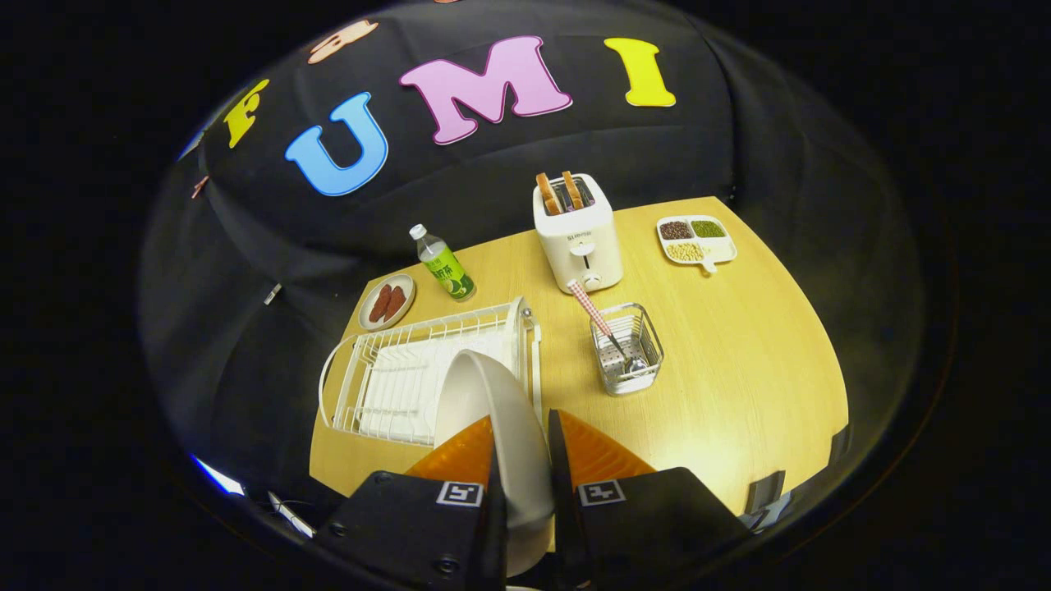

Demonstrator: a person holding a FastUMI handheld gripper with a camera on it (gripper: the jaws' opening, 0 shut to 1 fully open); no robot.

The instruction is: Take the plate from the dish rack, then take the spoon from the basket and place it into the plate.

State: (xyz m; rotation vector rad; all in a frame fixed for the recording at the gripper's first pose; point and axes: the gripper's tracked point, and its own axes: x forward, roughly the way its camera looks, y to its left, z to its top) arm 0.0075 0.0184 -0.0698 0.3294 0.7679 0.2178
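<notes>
A: Quick check. What's your gripper (522, 460) doing?

B: You've got the plate (493, 419) pinched edge-on between both orange fingers (460, 455), one pad on each face. It's held above the near end of the dish rack (394, 386), rim overlapping the rack's wires.

A: Spoon?

B: The spoon (608, 328) stands in the basket (626, 349), just beside the rack, checked handle leaning toward the toaster (576, 234).

A: Rest, relative to the rack?

B: Beyond the rack: small dish of sausages (387, 302), then the bottle (442, 264). Toaster with two bread slices sits beyond the basket. The divided tray of beans (696, 240) is far off the rack, past the toaster. All on the wooden table (739, 369).
</notes>
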